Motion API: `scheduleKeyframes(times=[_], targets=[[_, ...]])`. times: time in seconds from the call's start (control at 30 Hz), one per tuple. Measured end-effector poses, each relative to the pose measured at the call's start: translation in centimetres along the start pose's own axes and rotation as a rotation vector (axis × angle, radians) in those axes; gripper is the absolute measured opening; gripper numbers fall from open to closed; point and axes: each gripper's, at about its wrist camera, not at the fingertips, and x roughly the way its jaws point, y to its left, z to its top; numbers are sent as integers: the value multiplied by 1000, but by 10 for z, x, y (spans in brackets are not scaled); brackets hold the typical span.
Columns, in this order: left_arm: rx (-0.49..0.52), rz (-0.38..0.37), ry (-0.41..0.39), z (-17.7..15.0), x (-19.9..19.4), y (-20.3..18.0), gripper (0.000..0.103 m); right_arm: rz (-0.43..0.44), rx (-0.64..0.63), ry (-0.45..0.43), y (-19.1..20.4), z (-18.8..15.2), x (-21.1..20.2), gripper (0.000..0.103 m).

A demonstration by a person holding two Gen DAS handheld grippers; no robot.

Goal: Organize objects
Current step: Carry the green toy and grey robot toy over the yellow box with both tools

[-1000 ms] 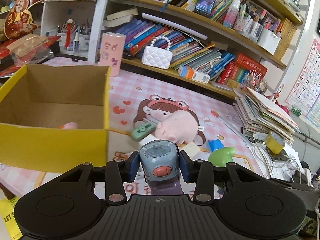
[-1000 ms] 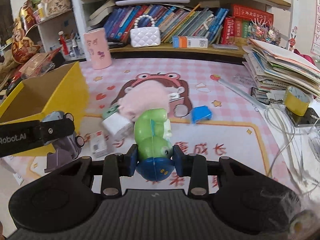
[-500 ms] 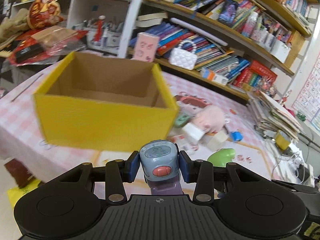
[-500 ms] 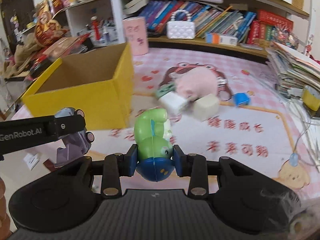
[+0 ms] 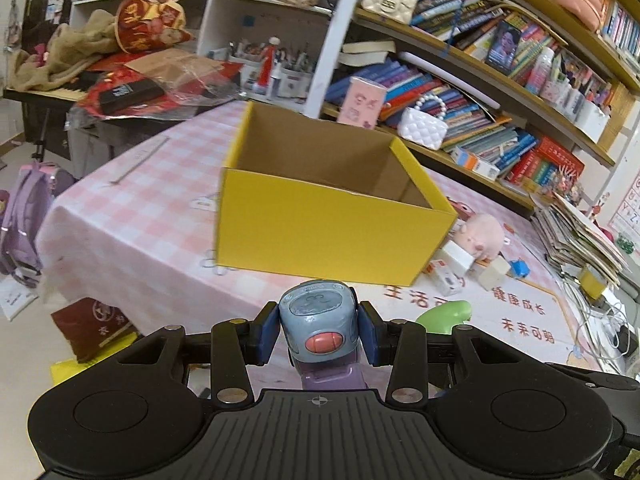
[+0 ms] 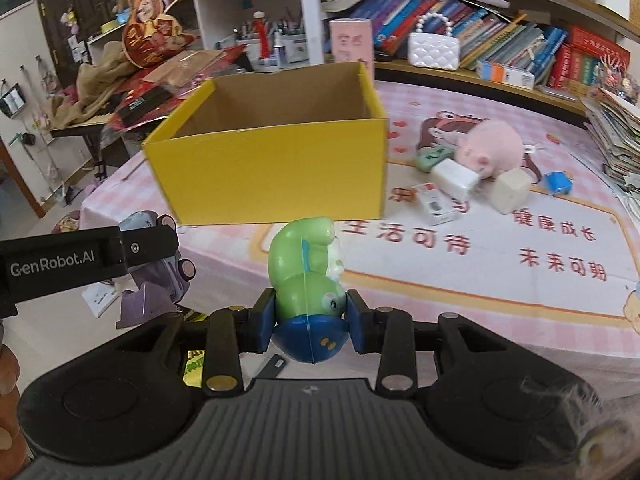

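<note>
My left gripper (image 5: pixel 319 334) is shut on a grey-blue and purple toy (image 5: pixel 318 322) with a red button. My right gripper (image 6: pixel 309 322) is shut on a green and blue toy figure (image 6: pixel 306 280), which also shows in the left wrist view as a green shape (image 5: pixel 446 314). An open yellow cardboard box (image 5: pixel 332 224) (image 6: pixel 272 176) stands on the pink checked table ahead of both grippers; its floor is hidden by the near wall. In the right wrist view the left gripper (image 6: pixel 80 260) and its purple toy (image 6: pixel 160 280) appear at the left, short of the box.
Right of the box lie a pink plush pig (image 6: pixel 494 148), white blocks (image 6: pixel 456 178), a small white pack (image 6: pixel 436 204), a green item (image 6: pixel 434 158) and a blue cube (image 6: pixel 558 182). Bookshelves (image 5: pixel 500 128) line the back; stacked papers (image 5: pixel 580 232) sit at the right. The table's left edge (image 5: pixel 52 216) drops to the floor.
Both grippers have swung left across the table with their toys still held. The yellow box has shifted from the left edge of each view towards the centre, and looks farther away.
</note>
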Motion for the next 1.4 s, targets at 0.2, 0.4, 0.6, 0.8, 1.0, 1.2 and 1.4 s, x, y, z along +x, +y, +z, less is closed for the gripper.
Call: scheduleKeyframes(times=[0.2, 0.4, 0.6, 0.8, 1.0, 1.2, 1.4], targets=[[-7, 9, -30, 1, -16, 21, 40, 9, -12, -18, 26, -5, -6, 35], [-14, 2, -57, 3, -27, 32, 40, 5, -28, -34, 42, -6, -13, 35], [-14, -7, -73, 0, -34, 37, 40, 1, -35, -38, 49, -7, -18, 35], [-15, -4, -88, 0, -39, 38, 40, -6, -47, -44, 54, -7, -21, 34], [10, -5, -96, 3, -38, 32, 40, -4, -59, -42, 55, -5, -17, 35], [32, -1, -133, 21, -33, 27, 40, -12, -72, -107, 52, 16, -13, 35], [45, 0, -208, 57, -21, 19, 40, -26, -83, -191, 43, 58, -4, 35]])
